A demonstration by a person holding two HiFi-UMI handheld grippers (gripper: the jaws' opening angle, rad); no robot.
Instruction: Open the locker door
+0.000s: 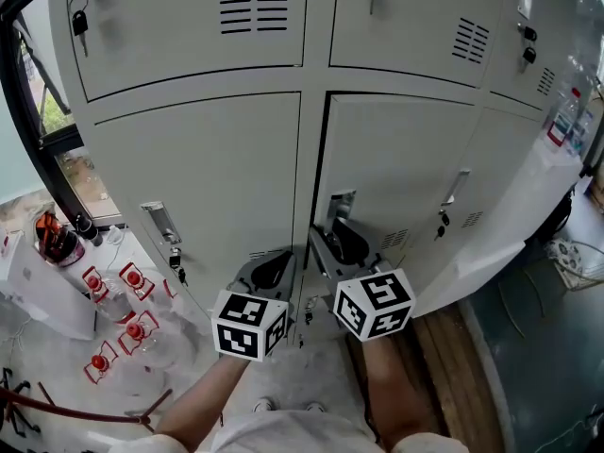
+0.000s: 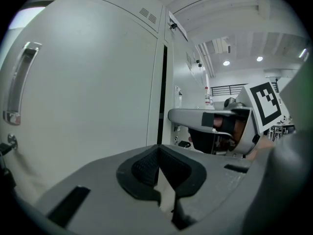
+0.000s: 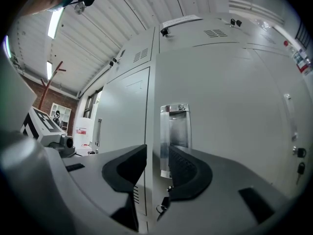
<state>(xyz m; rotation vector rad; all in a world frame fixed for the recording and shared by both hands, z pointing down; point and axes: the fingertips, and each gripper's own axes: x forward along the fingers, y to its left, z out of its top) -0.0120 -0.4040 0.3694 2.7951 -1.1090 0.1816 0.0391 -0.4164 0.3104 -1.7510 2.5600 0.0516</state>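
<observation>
Door position: The door [image 1: 396,159] is in the lower row, right of centre, directly ahead of my right tool.
Door state: Ajar. A dark gap [image 1: 322,159] runs down its left edge.
Right tool: My right tool [image 3: 157,155] has its jaws apart. The door's left edge stands between them, at the lower end of the handle [image 3: 175,126]. The pads do not appear to press on the metal.
Left tool: My left tool [image 2: 159,156] has its jaws together and holds nothing. It faces the neighbouring door [image 2: 88,92] and is not touching it.
Done: As I judge it, the latch is released and the door is cracked open.
Left to do: Clamp the edge or hook the handle, then swing the door wide. Most of the travel remains.
</observation>
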